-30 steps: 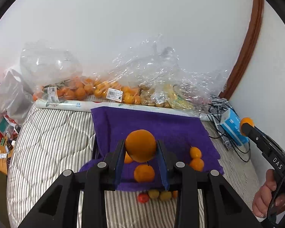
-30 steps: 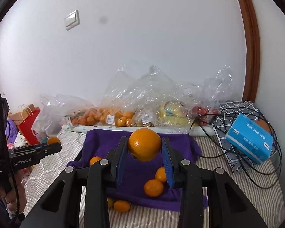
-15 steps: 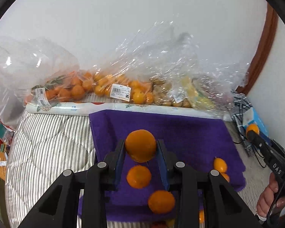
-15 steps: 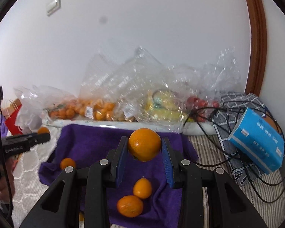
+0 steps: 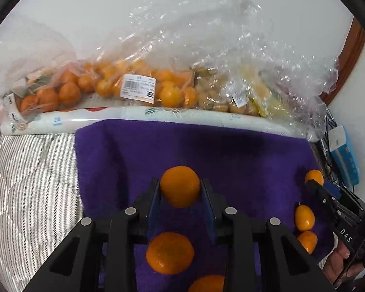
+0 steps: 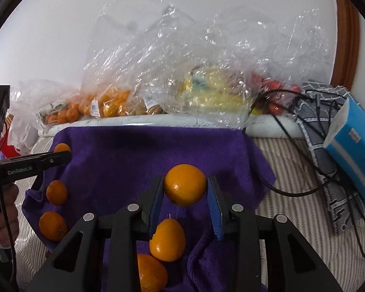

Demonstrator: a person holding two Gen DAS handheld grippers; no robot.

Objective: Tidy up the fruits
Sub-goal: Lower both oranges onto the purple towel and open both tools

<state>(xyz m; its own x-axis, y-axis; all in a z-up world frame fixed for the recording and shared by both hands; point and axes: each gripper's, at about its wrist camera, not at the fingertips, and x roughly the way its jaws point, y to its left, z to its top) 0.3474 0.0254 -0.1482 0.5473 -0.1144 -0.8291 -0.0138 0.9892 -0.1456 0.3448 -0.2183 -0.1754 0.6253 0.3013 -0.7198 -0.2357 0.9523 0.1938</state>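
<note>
Lettering: "DAS" in white on the black arm of the right tongs (image 5: 315, 182), at the right edge of the left wrist view; "GenRobot.AI" in white on the arm of the left tongs (image 6: 60, 154), at the left edge of the right wrist view. White barcode label (image 5: 138, 88) on a clear bag of oranges (image 5: 104, 82), upper centre, its print too small to read. Left tongs (image 5: 180, 187) were clamped on a round orange (image 5: 180, 187), centre frame, above a purple towel (image 5: 231, 150) spread on a striped bed (image 5: 31, 175); right tongs (image 6: 185, 185) were likewise clamped on a second orange (image 6: 185, 185), centre frame; both fruits near-spherical, with no clear long axis. Loose on the towel: an oval orange fruit (image 6: 167, 240), lower centre, long axis upright in frame, stem tip upward. Both tongs were angled downward toward the towel. A hand (image 6: 4, 216) gripped the left handle, lower left. Blue box (image 6: 352, 150), right edge.
</note>
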